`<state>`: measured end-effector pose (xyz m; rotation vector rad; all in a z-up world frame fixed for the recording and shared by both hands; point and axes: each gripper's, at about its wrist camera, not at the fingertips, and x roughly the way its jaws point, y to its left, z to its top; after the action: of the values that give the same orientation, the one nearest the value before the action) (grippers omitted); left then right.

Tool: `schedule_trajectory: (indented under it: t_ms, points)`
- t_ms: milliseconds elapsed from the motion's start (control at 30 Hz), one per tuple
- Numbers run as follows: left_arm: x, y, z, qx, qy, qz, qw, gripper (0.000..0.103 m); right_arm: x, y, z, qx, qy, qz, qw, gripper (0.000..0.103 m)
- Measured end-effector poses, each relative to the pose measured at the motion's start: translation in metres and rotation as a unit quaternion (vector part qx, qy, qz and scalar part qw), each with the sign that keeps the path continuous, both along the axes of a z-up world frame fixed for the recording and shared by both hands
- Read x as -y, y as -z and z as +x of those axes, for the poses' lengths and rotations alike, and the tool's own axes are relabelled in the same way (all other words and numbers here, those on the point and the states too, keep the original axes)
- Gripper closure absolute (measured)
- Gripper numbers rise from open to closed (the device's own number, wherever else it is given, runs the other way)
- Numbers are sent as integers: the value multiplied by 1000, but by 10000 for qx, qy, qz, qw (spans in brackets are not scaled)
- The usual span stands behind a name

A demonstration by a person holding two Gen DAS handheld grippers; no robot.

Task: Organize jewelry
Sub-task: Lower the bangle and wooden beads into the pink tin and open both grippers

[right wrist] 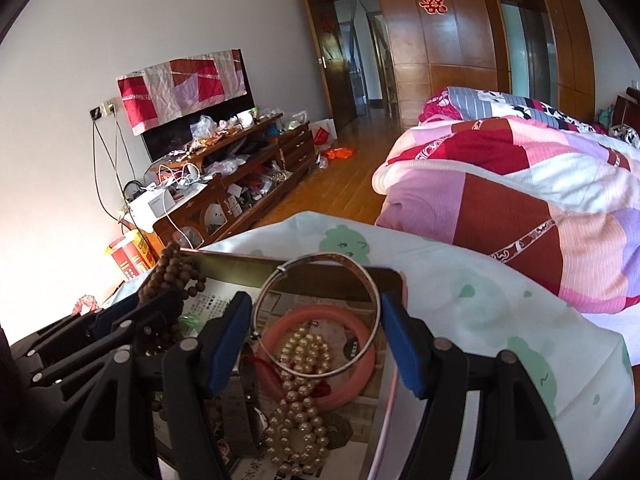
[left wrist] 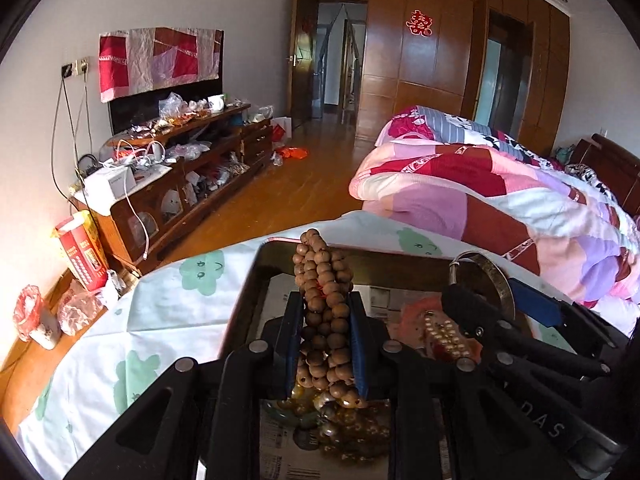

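Wrist views close above shared tray (left wrist: 256, 276)

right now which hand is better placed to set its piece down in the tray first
Right, probably: its fingers hold the silver bangle above the pink ring, while the wooden beads in the left drape over the tray's rim.

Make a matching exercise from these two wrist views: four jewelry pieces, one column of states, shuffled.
Things:
1. brown wooden bead strand
2. thin silver metal bangle
3. pink round plastic bangle
4. cream pearl bead strand

States:
A. lying flat in the box, ringing part of the pearls
B. clamped between the left gripper's blue pads
C. spanning the right gripper's pads, tilted up
D. piled loosely over the pink ring's near edge

Pairs: 1-B, 2-C, 3-A, 4-D
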<state>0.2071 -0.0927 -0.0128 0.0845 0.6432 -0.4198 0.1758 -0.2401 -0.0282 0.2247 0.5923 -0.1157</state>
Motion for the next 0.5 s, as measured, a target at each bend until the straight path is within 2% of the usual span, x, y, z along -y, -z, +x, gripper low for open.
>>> schedule_trajectory:
  t_ms: [267,500]
  points:
    - [0,8,8,-96,-90,171,9998,82,0,2,7,-68,-120,-50,9999,34]
    - [-1,11,10,-131,-141,159,9997,82,-3,2,8,-102,-140,-124,9998,33]
